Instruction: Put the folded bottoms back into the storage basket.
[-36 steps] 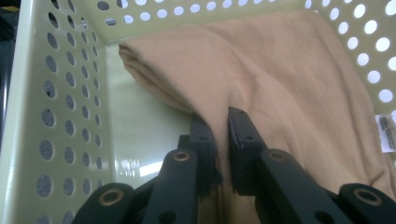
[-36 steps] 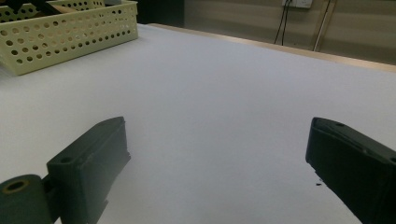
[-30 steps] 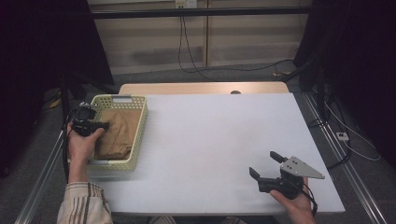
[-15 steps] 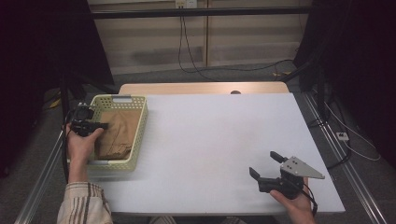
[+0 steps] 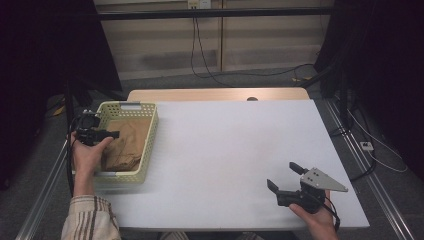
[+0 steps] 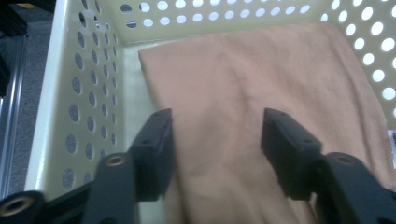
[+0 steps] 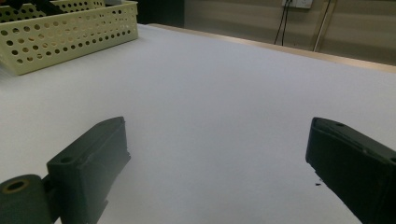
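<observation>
Letting go of the cloth in the basket

The left gripper (image 6: 215,154) has just been opening; its fingers (image 6: 154,154) are hanging released over the tan cloth (image 6: 243,79) inside the basket (image 5: 150,145). Lifting straight up is best.

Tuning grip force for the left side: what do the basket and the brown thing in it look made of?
Basket: looks like moulded plastic, pale yellow-green with a slight sheen; its stiff walls carry even rows of round holes. Brown thing: seems to be a folded cloth, soft and matte, with a fine nap and gentle creases; possibly towelling or fleece.
</observation>
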`<state>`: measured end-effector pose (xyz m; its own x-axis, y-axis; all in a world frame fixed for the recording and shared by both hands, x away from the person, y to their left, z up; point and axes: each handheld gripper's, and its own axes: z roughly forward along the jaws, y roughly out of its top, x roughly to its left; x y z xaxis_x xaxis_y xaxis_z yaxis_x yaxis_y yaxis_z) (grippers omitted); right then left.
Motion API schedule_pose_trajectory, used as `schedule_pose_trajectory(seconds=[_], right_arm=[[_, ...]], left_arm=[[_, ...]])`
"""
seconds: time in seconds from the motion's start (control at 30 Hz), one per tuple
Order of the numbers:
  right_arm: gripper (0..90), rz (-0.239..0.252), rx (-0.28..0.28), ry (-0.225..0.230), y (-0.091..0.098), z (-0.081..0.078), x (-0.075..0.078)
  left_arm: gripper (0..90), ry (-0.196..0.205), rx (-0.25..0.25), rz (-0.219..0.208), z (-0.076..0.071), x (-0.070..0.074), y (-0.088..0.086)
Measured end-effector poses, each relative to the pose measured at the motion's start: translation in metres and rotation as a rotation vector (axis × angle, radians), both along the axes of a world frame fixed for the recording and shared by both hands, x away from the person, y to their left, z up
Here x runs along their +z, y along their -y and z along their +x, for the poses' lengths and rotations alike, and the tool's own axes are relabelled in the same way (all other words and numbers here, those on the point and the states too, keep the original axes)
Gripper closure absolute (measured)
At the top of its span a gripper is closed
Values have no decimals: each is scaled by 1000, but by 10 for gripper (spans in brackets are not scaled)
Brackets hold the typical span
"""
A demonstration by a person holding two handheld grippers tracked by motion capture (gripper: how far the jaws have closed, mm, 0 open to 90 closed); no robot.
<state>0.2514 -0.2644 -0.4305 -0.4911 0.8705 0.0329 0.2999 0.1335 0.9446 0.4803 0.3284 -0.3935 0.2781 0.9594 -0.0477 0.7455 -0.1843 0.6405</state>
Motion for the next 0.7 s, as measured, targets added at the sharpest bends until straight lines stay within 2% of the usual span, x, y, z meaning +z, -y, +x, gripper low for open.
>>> schedule_pose_trajectory(seconds=[0.07, 0.23, 0.3, 0.33, 0.37, 0.4, 0.53, 0.57, 0.63, 0.7], right_arm=[[60, 0, -1, -1, 0, 0, 0], [61, 0, 0, -1, 0, 0, 0], [61, 0, 0, -1, 0, 0, 0], [61, 0, 0, -1, 0, 0, 0], [61, 0, 0, -1, 0, 0, 0], [60, 0, 0, -1, 0, 0, 0], [60, 1, 0, 0, 0, 0, 0], [60, 1, 0, -1, 0, 0, 0], [60, 2, 1, -1, 0, 0, 0], [60, 1, 2, -2, 0, 0, 0]], left_arm=[[374, 7, -8, -4, 0, 0, 1], [206, 3, 20, -6, 1, 0, -2], [179, 9, 30, -27, 1, 0, -3], [163, 12, 23, -31, 1, 1, -4], [140, 1, -3, -6, 1, 2, -5], [124, 21, 25, -34, 1, 2, -3], [90, 58, 27, -42, -1, 4, -3], [80, 71, 22, -29, -2, 5, -4], [44, 70, 16, -20, -3, 6, -4], [56, 88, 19, -16, -5, 8, -5]])
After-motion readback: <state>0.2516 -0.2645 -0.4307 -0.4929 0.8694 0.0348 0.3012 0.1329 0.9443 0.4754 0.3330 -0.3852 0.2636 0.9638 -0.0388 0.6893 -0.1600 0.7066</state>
